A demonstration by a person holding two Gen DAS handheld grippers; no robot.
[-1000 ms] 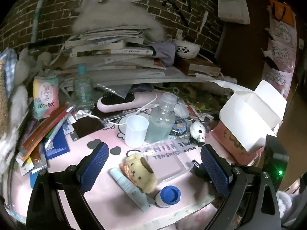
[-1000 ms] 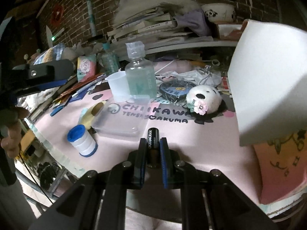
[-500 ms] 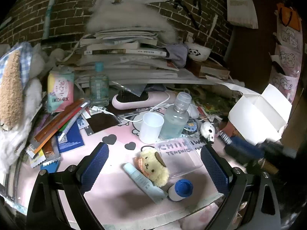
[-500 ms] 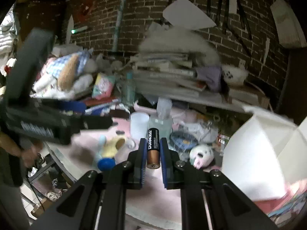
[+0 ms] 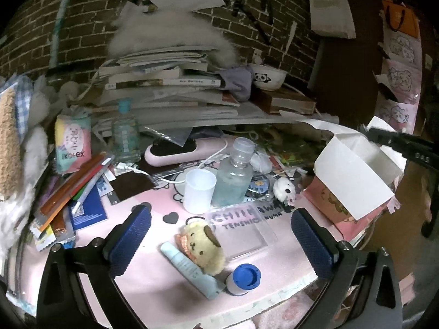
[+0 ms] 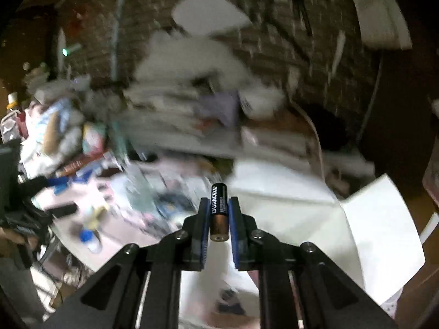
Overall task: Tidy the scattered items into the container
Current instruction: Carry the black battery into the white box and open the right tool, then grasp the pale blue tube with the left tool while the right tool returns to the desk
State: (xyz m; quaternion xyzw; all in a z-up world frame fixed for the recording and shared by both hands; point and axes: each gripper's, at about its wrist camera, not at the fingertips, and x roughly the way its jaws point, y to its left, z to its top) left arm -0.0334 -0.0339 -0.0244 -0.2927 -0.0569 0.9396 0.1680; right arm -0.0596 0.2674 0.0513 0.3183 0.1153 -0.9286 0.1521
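Observation:
My right gripper [image 6: 219, 220] is shut on a black and copper Duracell battery [image 6: 218, 211], held in the air over the open white box [image 6: 315, 219]. The right wrist view is blurred by motion. In the left wrist view the white box [image 5: 354, 175] stands at the right of the pink mat [image 5: 153, 268], and the right gripper [image 5: 400, 145] shows as a dark bar above it. My left gripper [image 5: 219, 238] is open, hovering above a yellow dog plush [image 5: 201, 242], a pale blue tube [image 5: 189, 270] and a blue-capped roll [image 5: 244, 278].
A white cup [image 5: 199, 186], a clear bottle [image 5: 234, 172], a clear flat lid [image 5: 241, 227] and a small panda toy [image 5: 285, 187] lie mid-mat. Books [image 5: 162, 82] pile up at the back under a brick wall. Pens and packets [image 5: 71, 186] crowd the left side.
The right gripper has lifted the battery off the mat and swung it right, over the white box. The left gripper has drawn back slightly and stays open.

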